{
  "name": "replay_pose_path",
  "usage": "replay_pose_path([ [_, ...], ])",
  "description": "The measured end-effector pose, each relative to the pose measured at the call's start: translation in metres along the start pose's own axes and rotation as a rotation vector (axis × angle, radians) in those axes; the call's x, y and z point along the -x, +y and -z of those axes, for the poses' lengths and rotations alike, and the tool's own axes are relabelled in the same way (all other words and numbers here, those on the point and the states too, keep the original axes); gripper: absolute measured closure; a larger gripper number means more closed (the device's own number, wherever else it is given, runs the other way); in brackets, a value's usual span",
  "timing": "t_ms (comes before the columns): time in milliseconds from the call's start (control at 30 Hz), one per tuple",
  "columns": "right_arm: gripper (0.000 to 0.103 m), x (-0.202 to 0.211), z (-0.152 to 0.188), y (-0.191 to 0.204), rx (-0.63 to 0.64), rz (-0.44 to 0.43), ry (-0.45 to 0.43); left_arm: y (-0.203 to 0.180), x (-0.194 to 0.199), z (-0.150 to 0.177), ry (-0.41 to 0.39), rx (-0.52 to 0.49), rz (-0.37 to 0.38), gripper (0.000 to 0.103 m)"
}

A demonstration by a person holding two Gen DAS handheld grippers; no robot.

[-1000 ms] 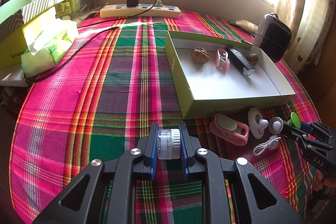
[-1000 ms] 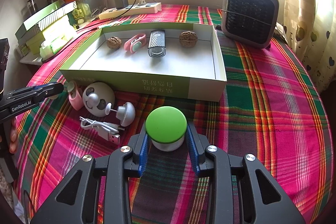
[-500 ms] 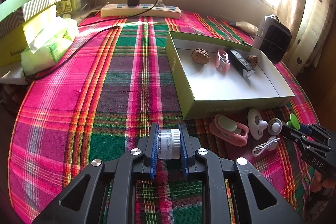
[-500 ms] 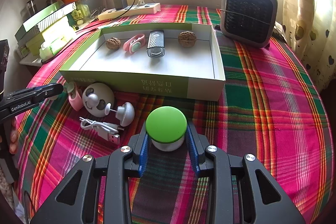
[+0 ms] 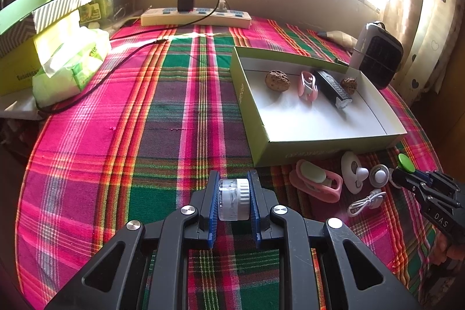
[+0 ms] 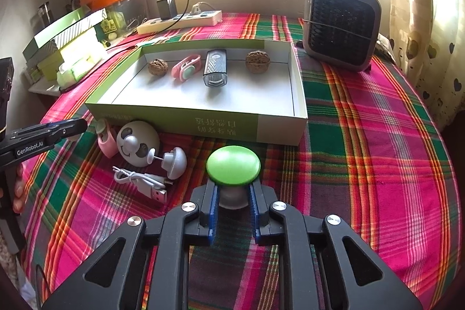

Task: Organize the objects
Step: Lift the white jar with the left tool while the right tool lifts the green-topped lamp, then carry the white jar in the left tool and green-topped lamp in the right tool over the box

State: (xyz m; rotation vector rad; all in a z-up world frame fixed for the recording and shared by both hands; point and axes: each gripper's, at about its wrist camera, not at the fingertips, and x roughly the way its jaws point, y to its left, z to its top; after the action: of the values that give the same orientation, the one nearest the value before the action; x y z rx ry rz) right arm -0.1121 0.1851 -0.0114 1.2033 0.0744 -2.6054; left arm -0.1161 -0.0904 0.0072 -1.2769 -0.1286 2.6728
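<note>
My left gripper point(image 5: 234, 185) is shut on a small clear jar with a white lid point(image 5: 233, 199), held just above the plaid cloth. My right gripper point(image 6: 233, 191) is shut on the white base of a green-capped knob point(image 6: 233, 164), in front of the open green box point(image 6: 203, 121). The box holds two walnuts point(image 6: 158, 66), a pink clip point(image 6: 186, 70) and a black light point(image 6: 215, 71). Loose by the box's front wall lie a second pink clip point(image 5: 316, 179), a panda-faced fan point(image 6: 138, 143) and a white USB cable point(image 6: 139, 182). The left gripper's fingers point(image 6: 78, 125) show at the left edge of the right wrist view.
A grey desk heater point(image 6: 340, 28) stands behind the box's right end. A power strip point(image 5: 194, 16) with a charger and a black cord lies along the far edge. A tissue pack point(image 5: 72, 63) and stacked boxes point(image 5: 43, 10) sit at the far left.
The right gripper's jaws have closed in onto the white base under the green cap. The left gripper and its jar have not moved.
</note>
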Motion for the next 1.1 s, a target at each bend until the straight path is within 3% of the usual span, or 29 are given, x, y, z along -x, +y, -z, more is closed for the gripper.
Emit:
replay_pose_path([
  [567,0.085,0.005,-0.001,-0.003,-0.017,-0.013,-0.026,-0.008,0.01,-0.002,-0.018,-0.014,0.014,0.086],
  [1100,0.085,0.021,-0.018,-0.009,-0.031,-0.02,-0.087,-0.028,0.023,-0.028,-0.05,-0.058,0.054,0.086],
])
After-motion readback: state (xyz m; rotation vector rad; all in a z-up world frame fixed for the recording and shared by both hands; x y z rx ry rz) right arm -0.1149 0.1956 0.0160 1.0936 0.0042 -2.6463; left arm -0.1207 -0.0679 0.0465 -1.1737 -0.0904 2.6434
